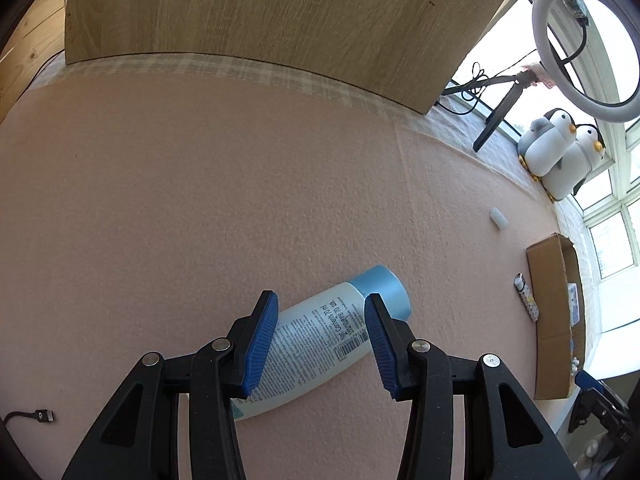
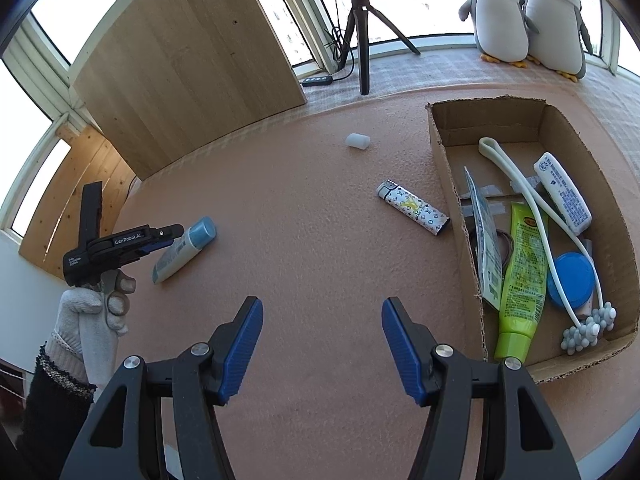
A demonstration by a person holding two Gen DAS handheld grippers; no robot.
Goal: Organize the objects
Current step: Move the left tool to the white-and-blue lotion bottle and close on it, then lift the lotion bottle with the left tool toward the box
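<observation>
Left claw: jaws standing apart, straddling the pale bottle with blue cap, which is lying on its side on the pink surface; contact cannot be told. White cap and patterned lighter: lying loose mid-surface. Right claw: hovering, jaws wide, holding nothing. Cardboard box: sitting far right, holding a green tube, blue lid and other items.

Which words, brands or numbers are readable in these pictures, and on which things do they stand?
"GenRobot.AI": on the left gripper.
"Contents 70 ml": upside down on the blue-capped bottle; its other print and barcode digits are too small.
Green tube, white packet, sachet: print too small.
Lighter: monogram pattern only.
</observation>
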